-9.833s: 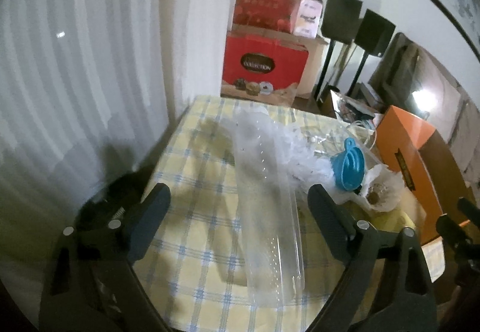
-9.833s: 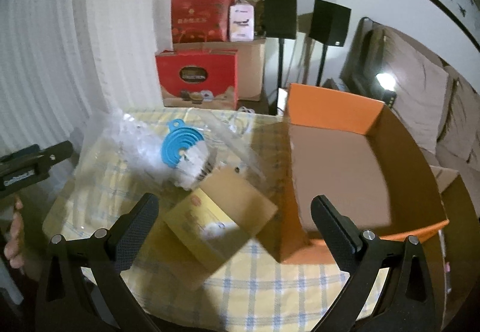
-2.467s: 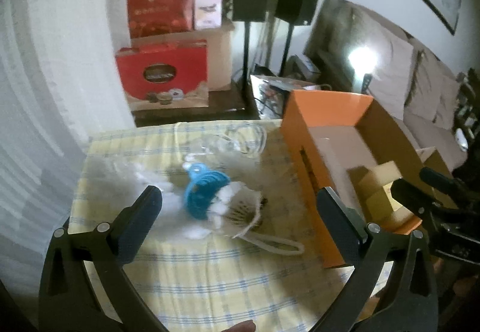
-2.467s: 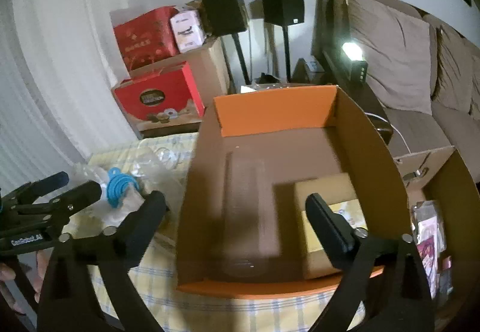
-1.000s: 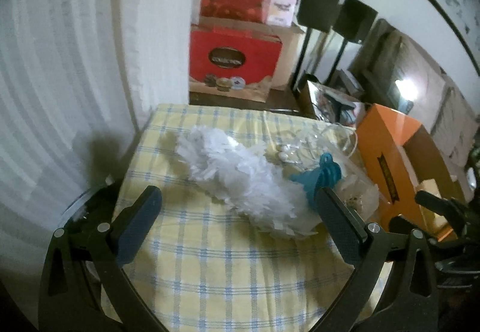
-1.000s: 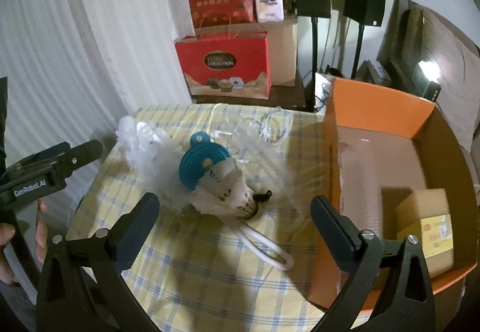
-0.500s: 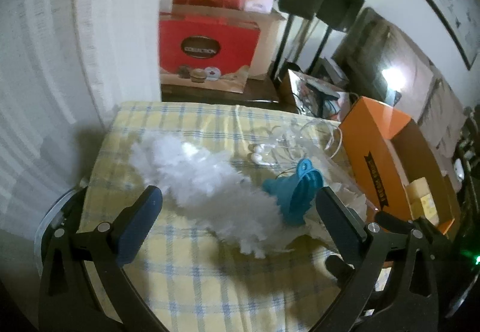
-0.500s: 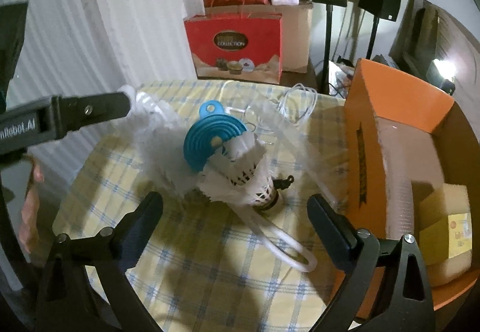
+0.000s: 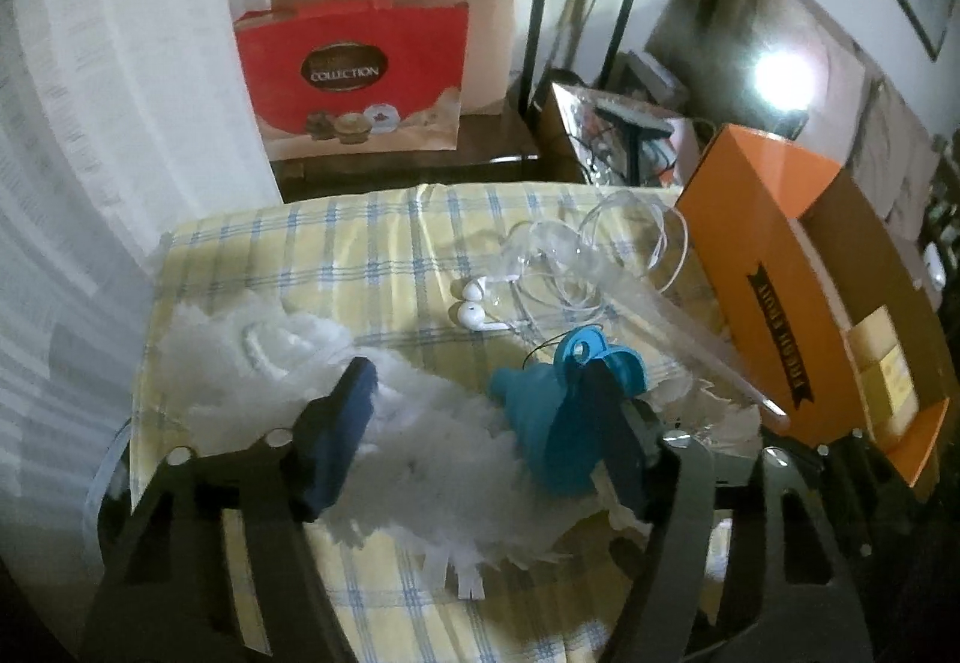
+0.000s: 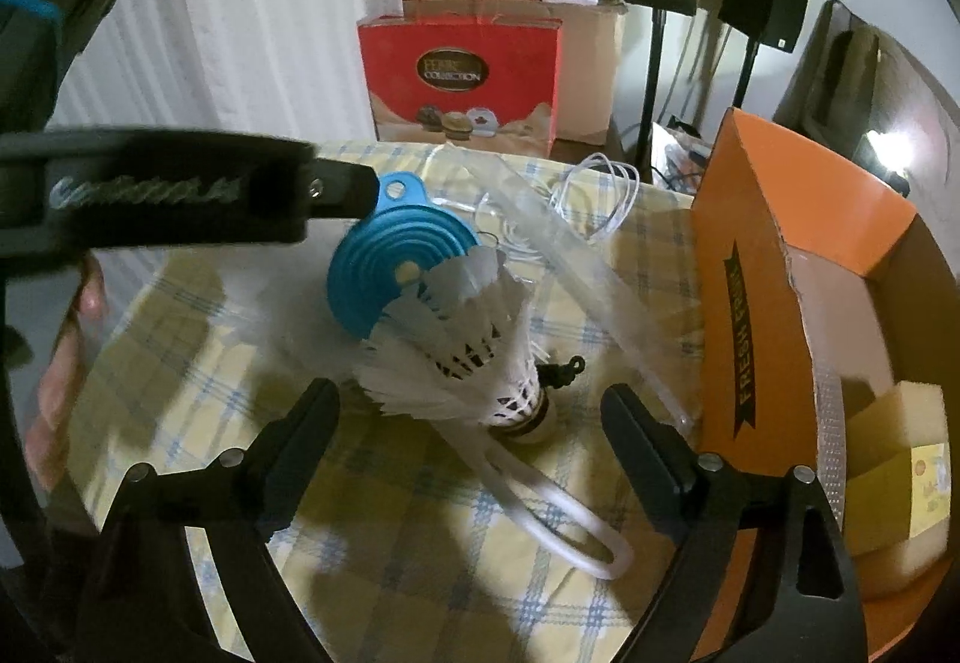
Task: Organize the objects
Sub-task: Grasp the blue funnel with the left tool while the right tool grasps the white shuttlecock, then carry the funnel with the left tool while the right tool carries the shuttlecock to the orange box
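Left gripper (image 9: 480,423) jaws closing, white fluffy bundle (image 9: 420,459) between them; pads not visibly pressing it yet. Blue funnel (image 9: 558,423) sits against the inside of its right finger, leaning on the bundle. Ahead of it: white earphones (image 9: 474,303) with tangled cable, clear plastic tube (image 9: 660,315) to the upper right. Right gripper (image 10: 471,417) jaws closing too but wide apart, nothing clamped; stack of shuttlecocks (image 10: 480,351) lies between the fingers, cork end toward the right finger, white cord loop (image 10: 558,513) trailing toward the tool. Orange box (image 10: 750,273) just right of it, yellow carton (image 10: 900,459) inside. All on a checked tablecloth (image 10: 390,543).
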Available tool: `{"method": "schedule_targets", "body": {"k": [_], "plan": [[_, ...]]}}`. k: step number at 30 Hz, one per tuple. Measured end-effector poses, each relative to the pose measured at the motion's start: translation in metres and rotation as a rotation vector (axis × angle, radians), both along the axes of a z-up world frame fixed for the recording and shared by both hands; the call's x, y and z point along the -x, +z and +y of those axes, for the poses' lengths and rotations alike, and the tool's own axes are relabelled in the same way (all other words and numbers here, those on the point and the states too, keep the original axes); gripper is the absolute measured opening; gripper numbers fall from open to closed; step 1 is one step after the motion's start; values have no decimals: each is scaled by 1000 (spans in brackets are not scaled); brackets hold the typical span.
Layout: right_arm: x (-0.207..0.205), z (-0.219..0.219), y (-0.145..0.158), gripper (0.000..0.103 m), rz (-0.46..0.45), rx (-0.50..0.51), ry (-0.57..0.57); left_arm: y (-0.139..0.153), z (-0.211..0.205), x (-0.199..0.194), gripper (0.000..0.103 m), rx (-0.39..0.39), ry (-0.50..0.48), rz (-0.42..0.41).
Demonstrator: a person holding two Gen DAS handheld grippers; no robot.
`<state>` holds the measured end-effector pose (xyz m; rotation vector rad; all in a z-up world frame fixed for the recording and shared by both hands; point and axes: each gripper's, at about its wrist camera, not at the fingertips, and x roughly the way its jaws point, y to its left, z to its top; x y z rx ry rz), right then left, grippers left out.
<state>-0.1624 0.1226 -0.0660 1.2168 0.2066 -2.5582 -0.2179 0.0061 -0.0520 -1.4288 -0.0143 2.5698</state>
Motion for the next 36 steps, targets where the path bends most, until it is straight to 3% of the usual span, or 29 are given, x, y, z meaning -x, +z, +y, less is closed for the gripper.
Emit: {"method": "schedule_targets", "body": {"k": [6, 12, 16, 21, 26, 36], "plan": [[4, -5, -7, 84, 10, -37, 9, -6, 3, 3, 61, -19, -18, -22], [7, -4, -7, 78, 29, -3, 17, -9, 0, 5, 60, -102, -45, -50], [11, -5, -9, 59, 24, 5, 21, -14, 1, 7, 41, -87, -40, -59], [11, 3, -7, 48, 16, 44, 5, -14, 1, 7, 27, -131, -47, -67], [10, 18, -1, 46, -7, 114, -21, -10, 5, 5, 9, -120, -49, -50], [-6, 39, 32, 44, -5, 231, -31, 17, 4, -8, 7, -206, -47, -10]]}}
